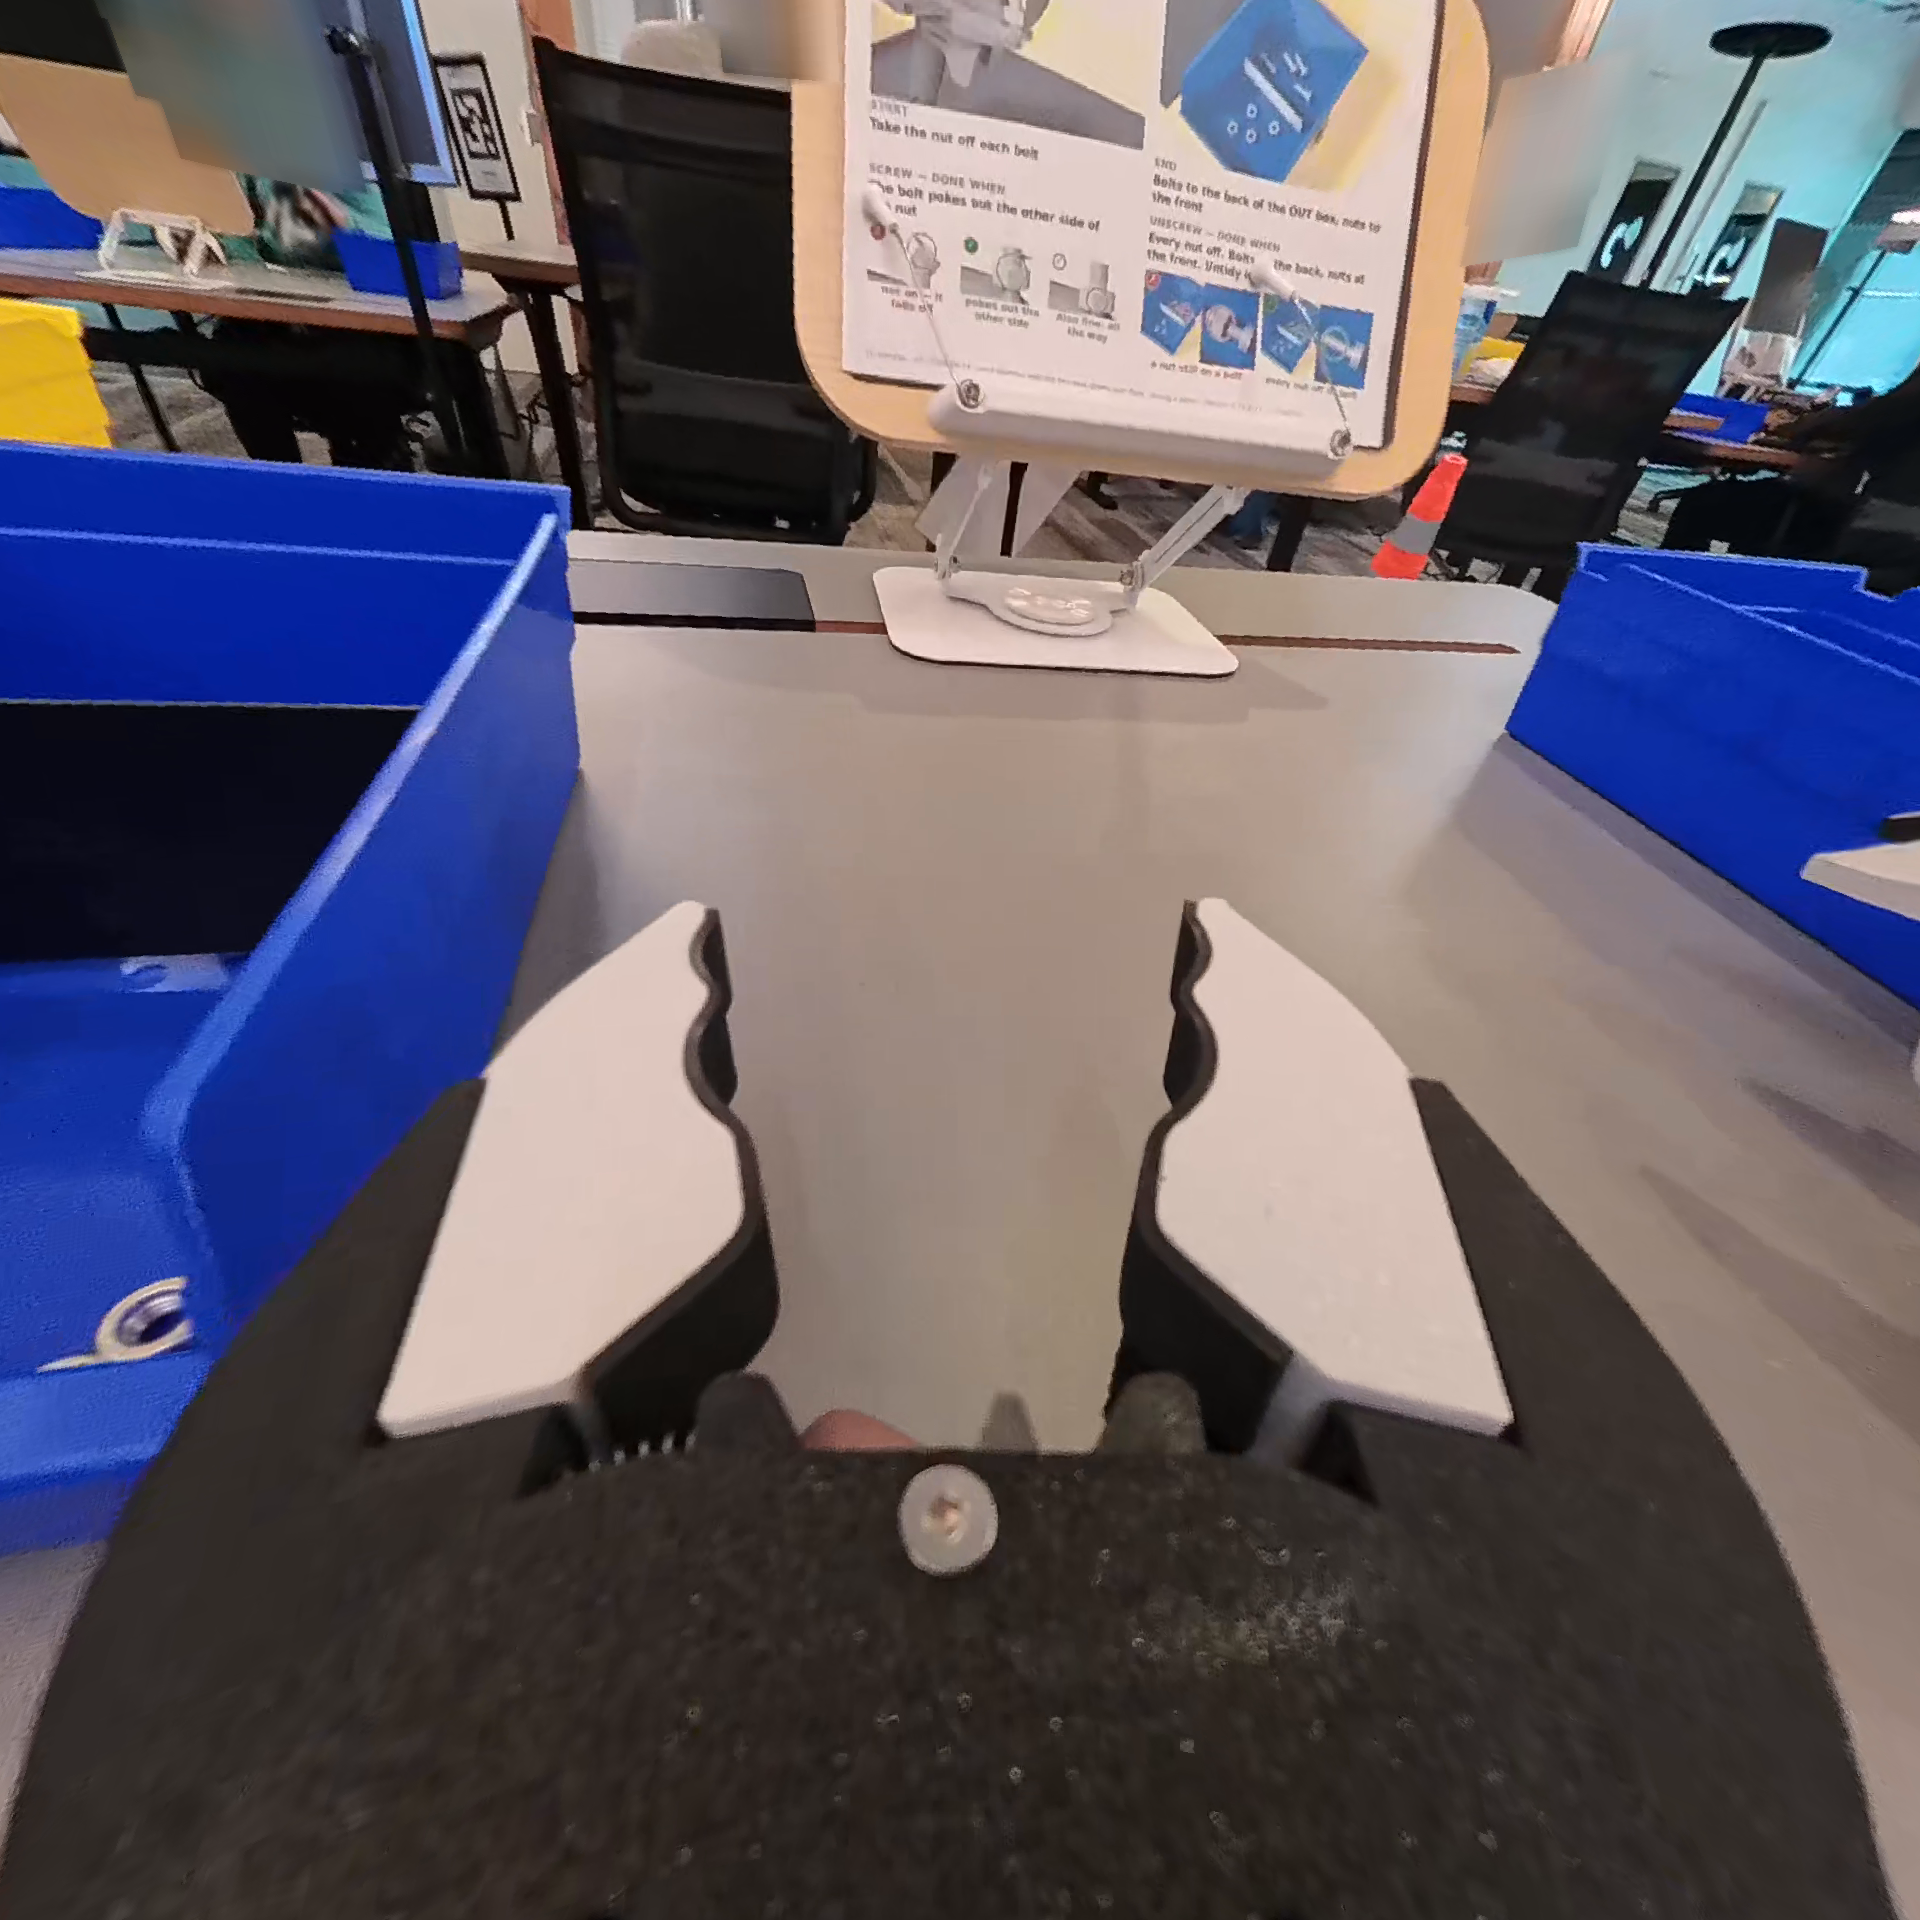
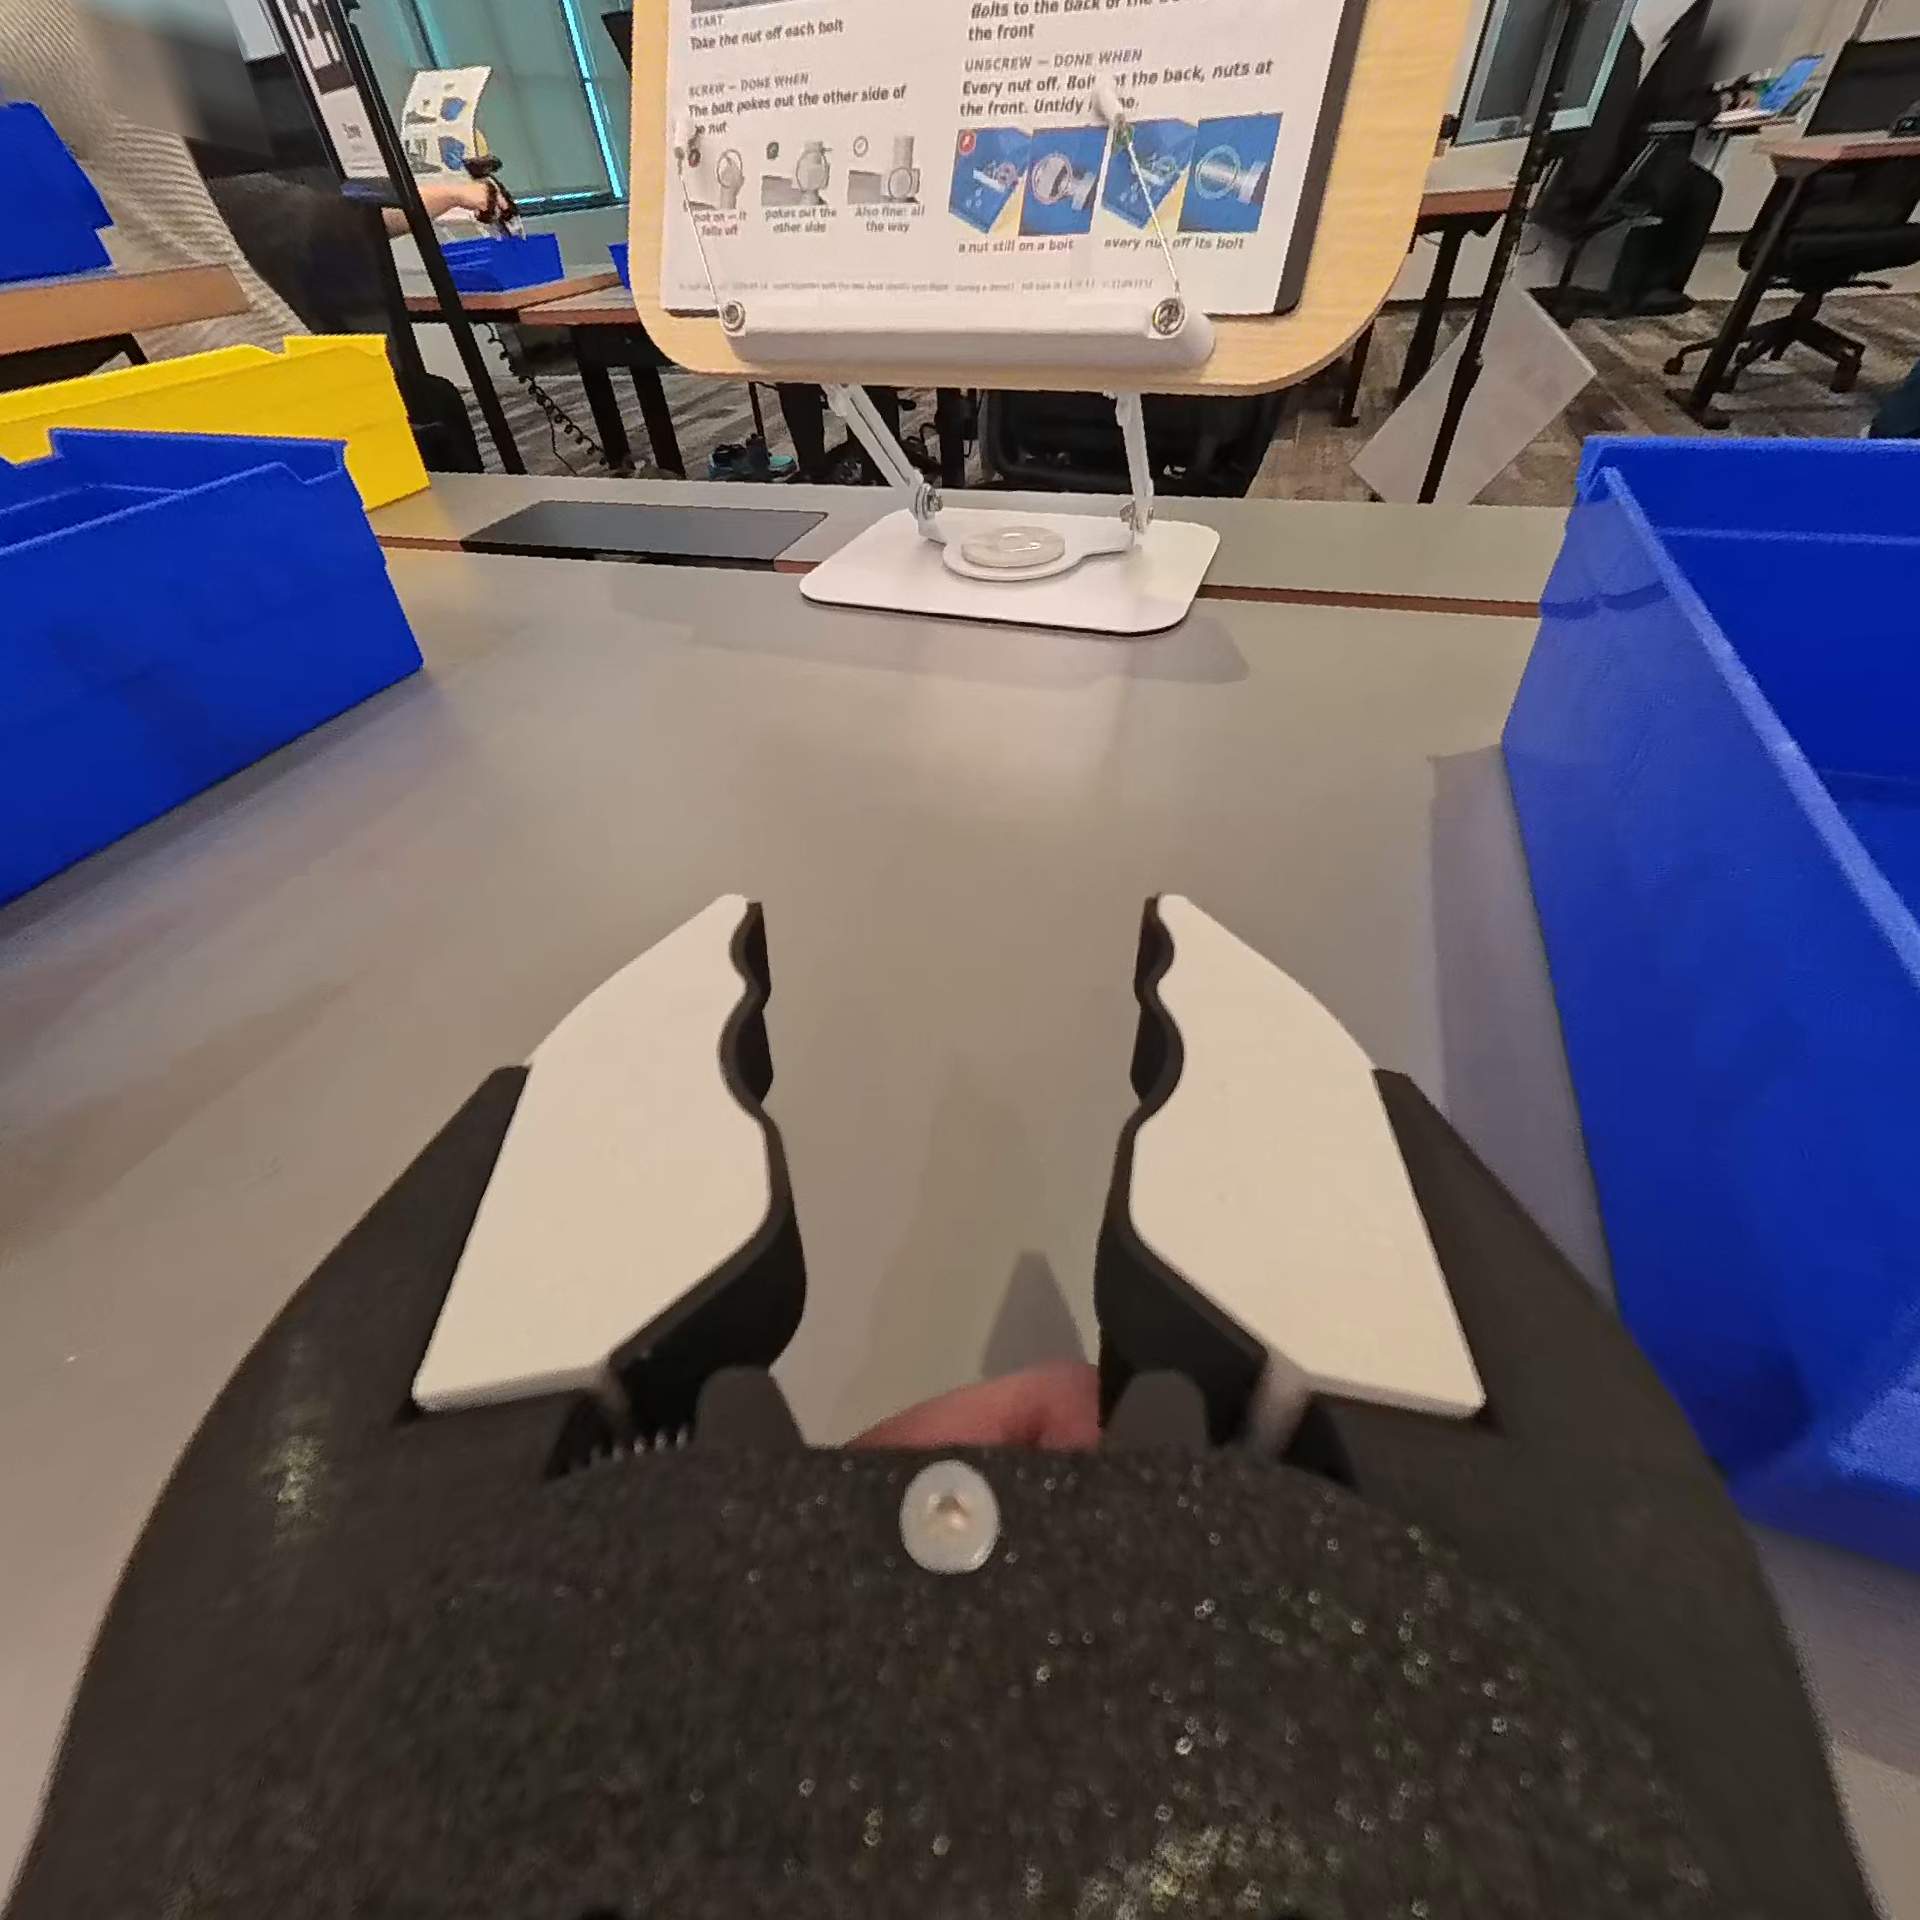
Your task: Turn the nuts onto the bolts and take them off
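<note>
Left tongs (image 1: 951,925) and right tongs (image 2: 951,920): both apart, empty, over bare worktop (image 1: 987,790). One nut (image 1: 145,1325), possibly on a bolt, lies in left blue bin (image 1: 395,935), just beside left tongs. Judgement: step is first pick; approach square, clamp across flats. Bin floors mostly hidden; right blue bin (image 2: 1662,935) contents cut off.
</note>
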Demonstrator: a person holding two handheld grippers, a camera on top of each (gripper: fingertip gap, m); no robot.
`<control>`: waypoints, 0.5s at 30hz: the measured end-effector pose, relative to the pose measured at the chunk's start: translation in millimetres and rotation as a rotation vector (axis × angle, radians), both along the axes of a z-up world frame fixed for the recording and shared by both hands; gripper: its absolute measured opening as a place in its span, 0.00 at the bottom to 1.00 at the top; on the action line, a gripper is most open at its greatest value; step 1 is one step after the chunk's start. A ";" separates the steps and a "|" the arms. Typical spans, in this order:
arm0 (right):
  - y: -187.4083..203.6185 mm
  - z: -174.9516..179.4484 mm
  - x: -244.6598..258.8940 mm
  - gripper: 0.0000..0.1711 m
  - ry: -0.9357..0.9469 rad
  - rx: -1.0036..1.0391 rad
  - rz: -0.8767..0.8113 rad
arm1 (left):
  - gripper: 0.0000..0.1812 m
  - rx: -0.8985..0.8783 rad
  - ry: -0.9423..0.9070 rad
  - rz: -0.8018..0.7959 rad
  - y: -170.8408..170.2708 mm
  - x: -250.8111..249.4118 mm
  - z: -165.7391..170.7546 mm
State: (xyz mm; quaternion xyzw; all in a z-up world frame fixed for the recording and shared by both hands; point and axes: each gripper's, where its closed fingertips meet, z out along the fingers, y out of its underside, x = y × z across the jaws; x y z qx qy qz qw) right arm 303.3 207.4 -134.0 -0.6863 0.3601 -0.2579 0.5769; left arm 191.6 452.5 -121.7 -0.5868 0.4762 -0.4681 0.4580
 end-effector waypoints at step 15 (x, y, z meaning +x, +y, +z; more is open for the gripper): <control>2.5 2.9 -5.0 0.37 -0.037 -0.010 0.018 | 0.41 0.027 0.014 -0.031 -7.6 1.4 -2.1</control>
